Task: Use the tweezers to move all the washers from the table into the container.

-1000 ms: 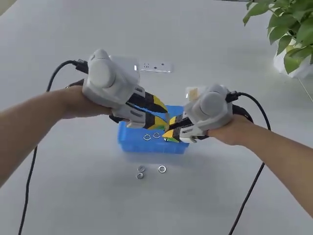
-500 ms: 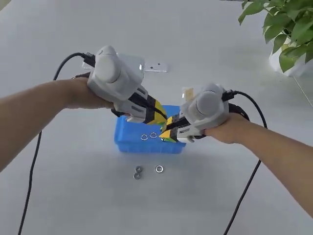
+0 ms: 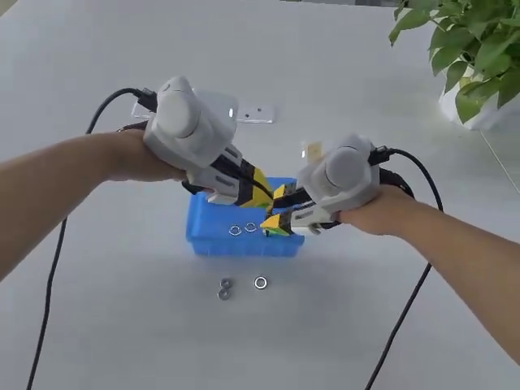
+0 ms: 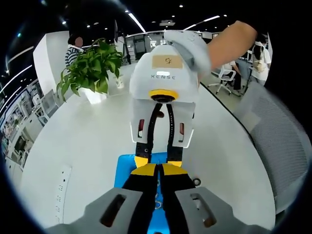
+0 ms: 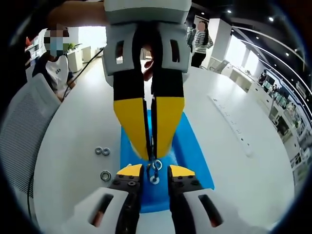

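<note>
A blue container sits mid-table with two washers lying in it. Three more washers rest on the table in front: a touching pair and a single one. My left gripper is shut on thin tweezers, whose tips point down into the container right by a washer. I cannot tell whether the tips hold one. My right gripper faces it tip to tip above the container, open with nothing between its fingers.
A white power strip lies on the table behind the grippers. A potted plant stands at the far right corner. Cables trail from both grippers. People and office chairs stand beyond the table edge.
The picture has shifted a little with my head. Both grippers stay over the container, the left one edged slightly closer to the right. The washers have not moved.
</note>
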Available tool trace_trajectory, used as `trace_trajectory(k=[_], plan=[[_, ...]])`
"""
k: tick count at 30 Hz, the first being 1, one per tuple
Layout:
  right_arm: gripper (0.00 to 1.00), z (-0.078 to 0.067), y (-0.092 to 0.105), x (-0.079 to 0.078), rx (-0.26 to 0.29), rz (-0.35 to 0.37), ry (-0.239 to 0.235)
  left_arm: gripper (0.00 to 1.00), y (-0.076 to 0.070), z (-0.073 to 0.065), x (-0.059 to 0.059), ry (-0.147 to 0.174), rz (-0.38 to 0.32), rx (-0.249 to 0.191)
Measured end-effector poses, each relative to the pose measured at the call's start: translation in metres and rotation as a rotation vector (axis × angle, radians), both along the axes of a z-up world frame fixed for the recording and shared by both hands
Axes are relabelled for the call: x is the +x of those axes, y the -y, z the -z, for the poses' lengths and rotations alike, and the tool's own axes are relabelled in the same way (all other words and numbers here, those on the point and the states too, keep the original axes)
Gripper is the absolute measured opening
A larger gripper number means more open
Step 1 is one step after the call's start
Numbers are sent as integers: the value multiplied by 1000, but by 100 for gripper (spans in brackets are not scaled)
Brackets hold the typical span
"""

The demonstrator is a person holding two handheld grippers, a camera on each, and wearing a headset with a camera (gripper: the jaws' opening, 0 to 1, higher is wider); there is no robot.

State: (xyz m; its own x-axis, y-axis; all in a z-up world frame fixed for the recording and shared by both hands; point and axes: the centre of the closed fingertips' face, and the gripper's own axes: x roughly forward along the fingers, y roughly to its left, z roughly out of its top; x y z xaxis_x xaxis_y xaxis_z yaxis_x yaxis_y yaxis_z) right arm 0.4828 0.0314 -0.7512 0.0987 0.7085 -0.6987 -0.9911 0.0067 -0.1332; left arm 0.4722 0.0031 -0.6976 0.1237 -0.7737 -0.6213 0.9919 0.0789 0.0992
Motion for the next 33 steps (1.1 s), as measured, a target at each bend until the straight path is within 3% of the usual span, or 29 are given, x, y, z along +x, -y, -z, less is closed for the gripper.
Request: trace_trajectory(k=[7, 13, 25, 33], plan=[[28, -14, 7, 2, 23, 53, 13, 5, -1, 0, 0, -7, -20, 6], [40, -29, 20, 3, 54, 138, 17, 5, -1, -1, 1, -17, -40, 3], [59, -40, 54, -1, 100, 285, 6, 5, -4, -11, 1, -18, -73, 0], [69, -49, 65, -5, 146, 348, 13, 5, -9, -25, 0, -15, -105, -16]])
